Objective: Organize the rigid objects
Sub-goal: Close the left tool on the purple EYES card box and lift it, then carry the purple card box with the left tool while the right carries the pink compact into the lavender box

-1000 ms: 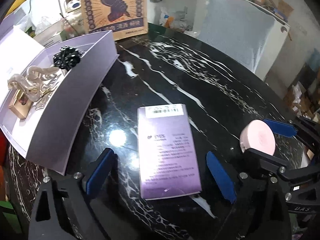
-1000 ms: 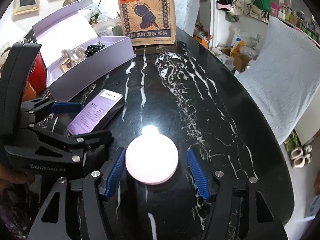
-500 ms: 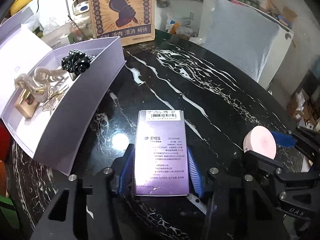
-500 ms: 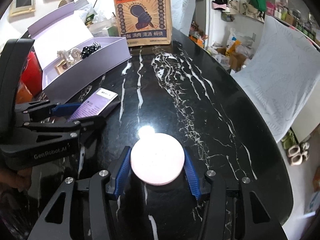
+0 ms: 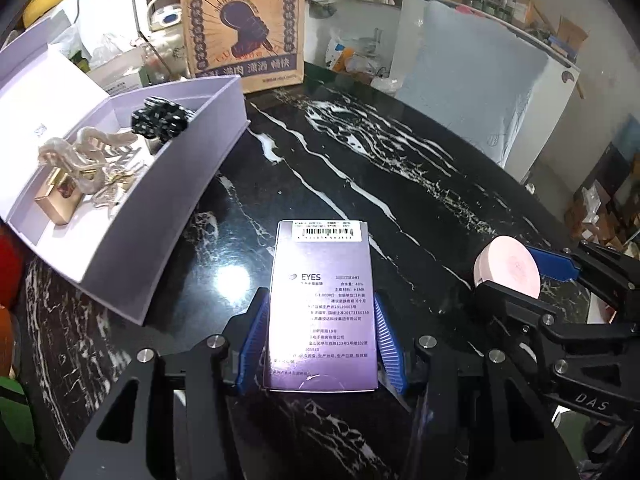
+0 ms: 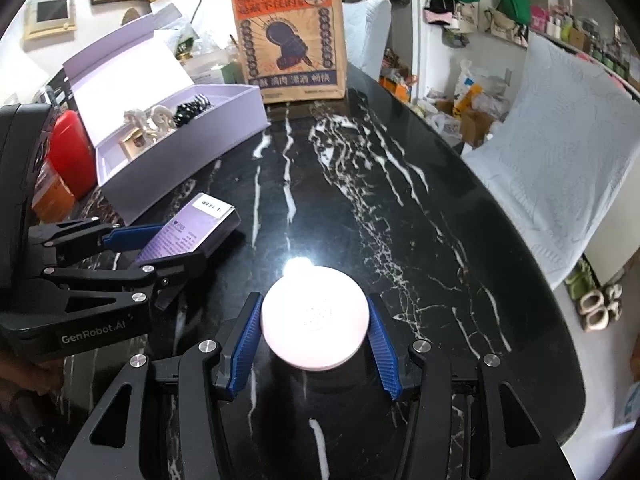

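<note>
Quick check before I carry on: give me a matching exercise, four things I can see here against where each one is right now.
Things:
1. purple carton
2. pink round case
3. black hair clip
4. brown paper bag

Places:
A. standing at the table's far edge
B. inside the open lilac box
C. between the right gripper fingers
D. between the left gripper fingers

Pairs: 1-D, 2-C, 3-B, 4-A

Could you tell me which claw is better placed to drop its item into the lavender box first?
Left. The left claw, shut on the purple carton, sits right beside the open lavender box. The right claw, shut on the pink round case, is farther away.
</note>
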{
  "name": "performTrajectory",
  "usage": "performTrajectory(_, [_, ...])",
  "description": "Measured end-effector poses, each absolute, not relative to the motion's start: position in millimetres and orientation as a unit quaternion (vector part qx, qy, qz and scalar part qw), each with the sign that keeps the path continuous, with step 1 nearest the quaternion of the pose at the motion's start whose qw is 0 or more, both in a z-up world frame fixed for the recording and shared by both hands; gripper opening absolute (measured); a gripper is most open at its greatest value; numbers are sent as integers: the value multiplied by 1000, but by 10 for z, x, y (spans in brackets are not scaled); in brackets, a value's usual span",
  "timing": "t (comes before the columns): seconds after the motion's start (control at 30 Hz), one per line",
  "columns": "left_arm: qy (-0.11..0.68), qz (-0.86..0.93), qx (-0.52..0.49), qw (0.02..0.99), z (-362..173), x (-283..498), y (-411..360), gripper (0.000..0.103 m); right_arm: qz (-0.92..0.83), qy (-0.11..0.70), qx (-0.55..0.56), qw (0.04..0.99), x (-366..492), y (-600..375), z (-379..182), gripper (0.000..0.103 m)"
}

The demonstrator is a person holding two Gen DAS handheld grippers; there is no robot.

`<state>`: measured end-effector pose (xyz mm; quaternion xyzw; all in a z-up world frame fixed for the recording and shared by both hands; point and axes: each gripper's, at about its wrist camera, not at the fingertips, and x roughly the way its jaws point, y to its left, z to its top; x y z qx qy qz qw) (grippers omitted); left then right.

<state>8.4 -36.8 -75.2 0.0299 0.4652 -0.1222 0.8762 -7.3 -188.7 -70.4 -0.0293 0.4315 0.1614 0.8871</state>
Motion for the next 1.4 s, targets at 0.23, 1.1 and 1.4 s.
performTrajectory(0.23, [445,-118,24,887,-585,-77,-290,50,170,411,-35,895,-221,-1819,-567,51])
performTrajectory(1.1, [423,-98,-19,901,-350,-382,101,50,255,398,-55,879,-333,-1329,-410,51])
performTrajectory(1.4, [398,-83,-28,913,-134,-323,317,50,294,384,-70,872,-230,-1092,-207,51])
